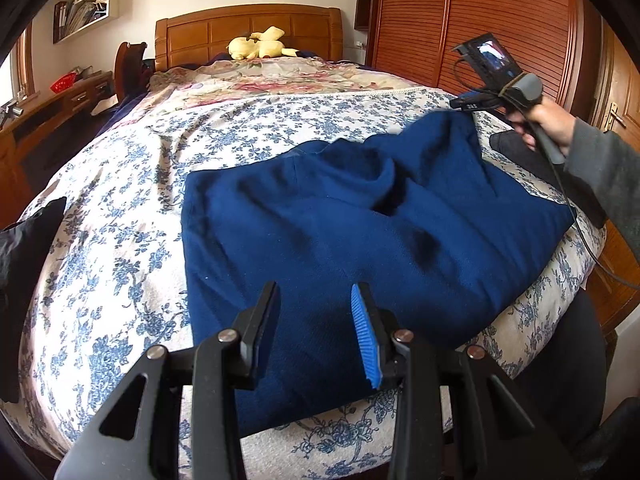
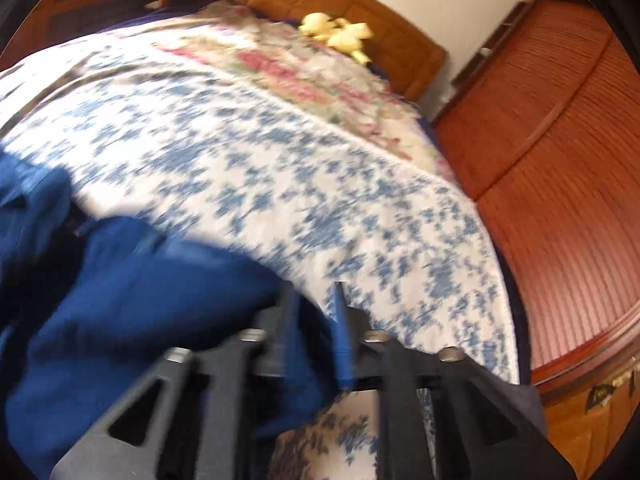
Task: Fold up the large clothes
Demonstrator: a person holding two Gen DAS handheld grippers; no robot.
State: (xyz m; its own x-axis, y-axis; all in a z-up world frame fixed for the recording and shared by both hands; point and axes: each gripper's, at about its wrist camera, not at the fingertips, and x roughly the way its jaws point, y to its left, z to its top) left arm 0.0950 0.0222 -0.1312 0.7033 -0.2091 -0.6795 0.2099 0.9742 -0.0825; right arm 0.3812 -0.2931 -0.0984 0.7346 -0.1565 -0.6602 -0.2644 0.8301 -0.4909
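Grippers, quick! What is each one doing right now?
Left gripper: open, empty, over the blue garment.
Right gripper: shut on the blue garment's edge, lifting it.

Nothing here can be read for certain. The black body of the right gripper (image 1: 472, 105) carries a tiny pale marking — too small to make out — and both views show no other lettering.

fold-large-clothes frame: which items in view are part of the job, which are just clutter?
In the job:
- blue garment
- right gripper, pinching the garment's far corner
- left gripper, open above the near hem

Just lying about:
- yellow plush toy
- black cloth
- red bowl
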